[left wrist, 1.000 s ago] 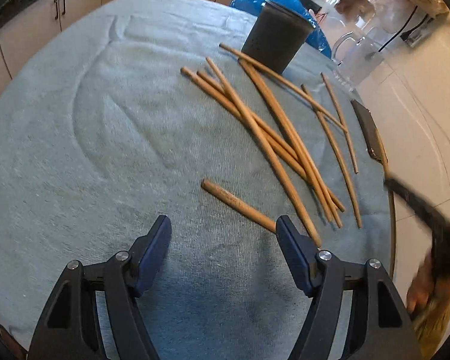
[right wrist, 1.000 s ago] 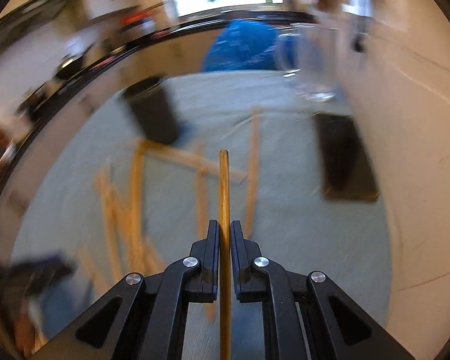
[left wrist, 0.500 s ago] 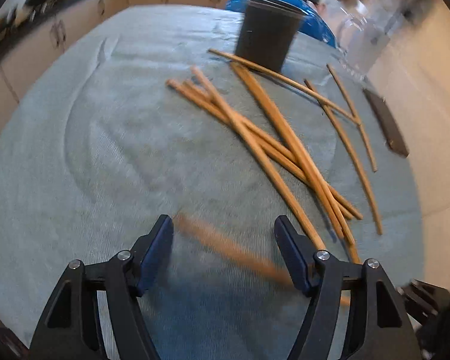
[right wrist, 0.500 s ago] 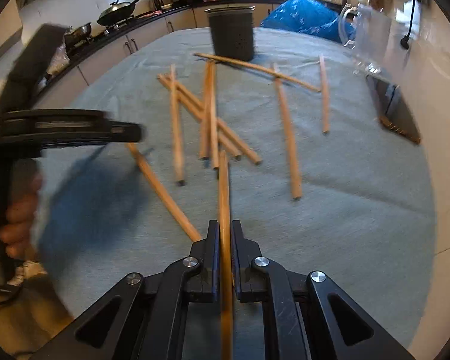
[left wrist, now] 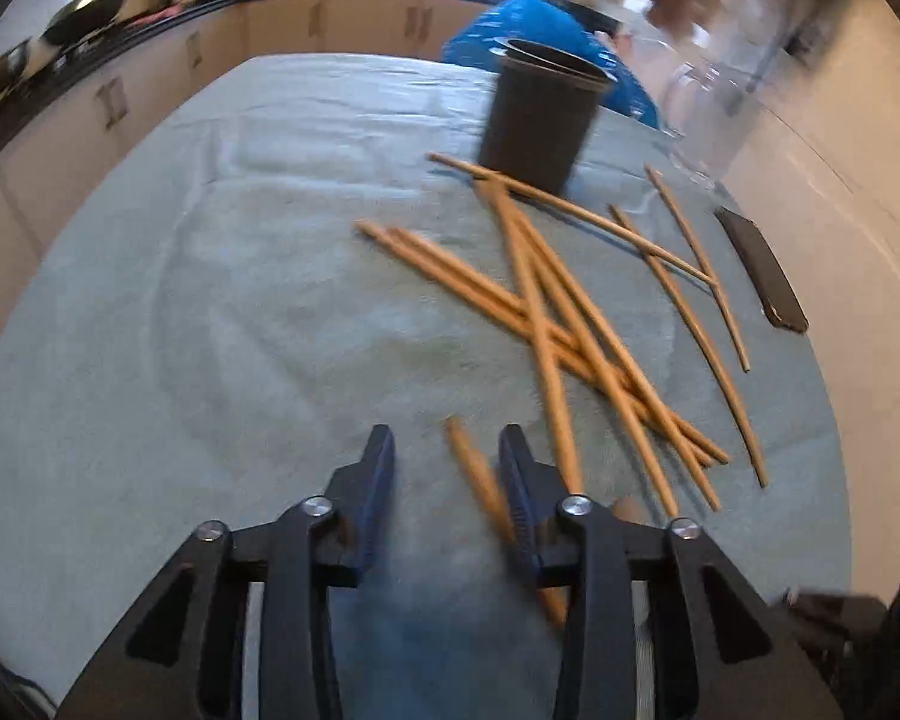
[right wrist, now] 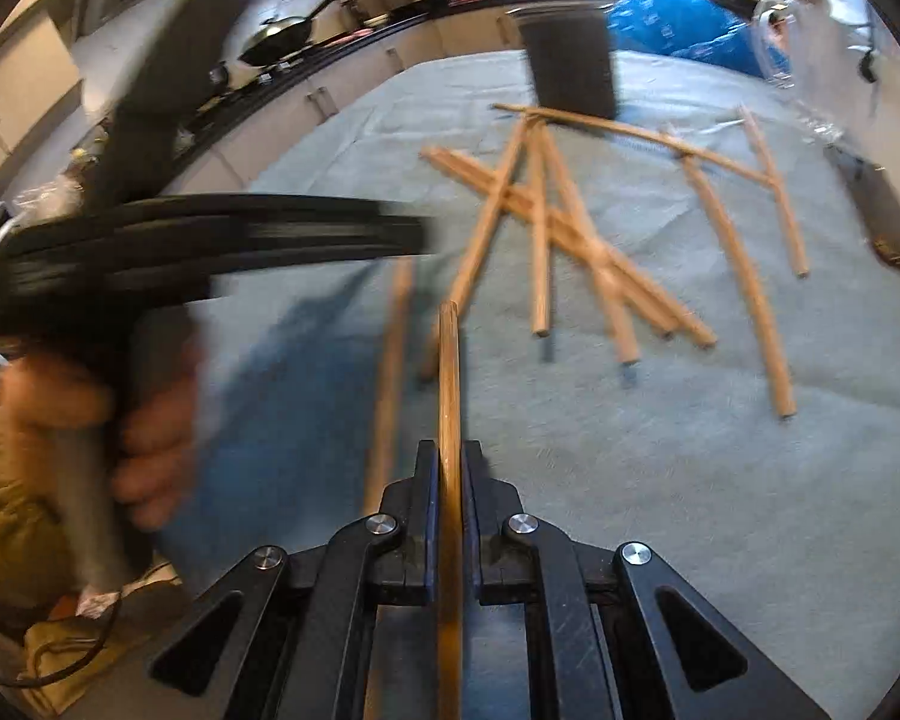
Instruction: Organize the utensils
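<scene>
Closest in, the right gripper [right wrist: 448,474] is clamped tight on one chopstick [right wrist: 449,372], lengthwise so the tip pokes forward, handy for dropping it end-first into a holder, I'd guess. The left gripper [left wrist: 447,456] is closing around a loose chopstick [left wrist: 474,471] lying between its jaws, but the pads aren't clearly pinching it yet. Further out, the remaining chopsticks [left wrist: 570,330] sit crisscrossed on the towel-covered worktop [left wrist: 210,330]. At the back stands the dark cup [left wrist: 540,120], upright and probably where they go.
</scene>
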`<state>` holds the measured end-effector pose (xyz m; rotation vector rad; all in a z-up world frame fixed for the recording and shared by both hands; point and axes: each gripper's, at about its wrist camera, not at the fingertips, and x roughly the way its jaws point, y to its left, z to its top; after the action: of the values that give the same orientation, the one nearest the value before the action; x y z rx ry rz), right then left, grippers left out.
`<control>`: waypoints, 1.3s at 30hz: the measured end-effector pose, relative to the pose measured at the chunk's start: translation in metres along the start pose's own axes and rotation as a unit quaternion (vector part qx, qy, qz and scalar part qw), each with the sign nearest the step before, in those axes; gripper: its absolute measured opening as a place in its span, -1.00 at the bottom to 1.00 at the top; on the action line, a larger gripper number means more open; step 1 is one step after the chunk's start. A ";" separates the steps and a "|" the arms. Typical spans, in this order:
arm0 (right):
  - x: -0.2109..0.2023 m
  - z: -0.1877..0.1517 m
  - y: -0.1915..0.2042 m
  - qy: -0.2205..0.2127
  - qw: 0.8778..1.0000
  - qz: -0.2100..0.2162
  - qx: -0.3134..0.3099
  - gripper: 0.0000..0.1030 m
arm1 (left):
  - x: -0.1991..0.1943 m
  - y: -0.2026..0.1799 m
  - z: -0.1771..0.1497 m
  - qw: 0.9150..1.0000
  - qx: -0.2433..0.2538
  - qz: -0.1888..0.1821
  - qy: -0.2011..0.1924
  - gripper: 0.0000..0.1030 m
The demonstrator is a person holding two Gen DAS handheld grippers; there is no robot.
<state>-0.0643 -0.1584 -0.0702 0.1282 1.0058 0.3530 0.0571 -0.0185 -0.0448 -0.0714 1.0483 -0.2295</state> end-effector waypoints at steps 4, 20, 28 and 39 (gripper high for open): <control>-0.008 0.000 -0.025 -0.002 1.000 -0.025 0.013 -0.85 | 0.001 0.007 -0.016 0.999 -0.041 -0.007 0.035 -0.04; -0.028 -0.012 -0.058 0.015 0.999 -0.048 0.018 -0.85 | 0.006 -0.034 -0.034 0.986 0.102 0.128 0.014 -0.66; -0.029 -0.006 -0.071 0.066 0.996 -0.048 0.027 -0.75 | -0.006 -0.003 -0.038 0.991 0.091 0.089 0.038 -0.55; 0.004 0.023 -0.031 0.146 0.981 -0.098 -0.080 -0.71 | -0.006 -0.003 -0.039 0.995 0.074 0.066 0.033 -0.71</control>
<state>-0.0361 -0.1848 -0.0697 -0.1736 1.2640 0.2756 0.0206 -0.0179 -0.0589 0.1393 1.0948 -0.1897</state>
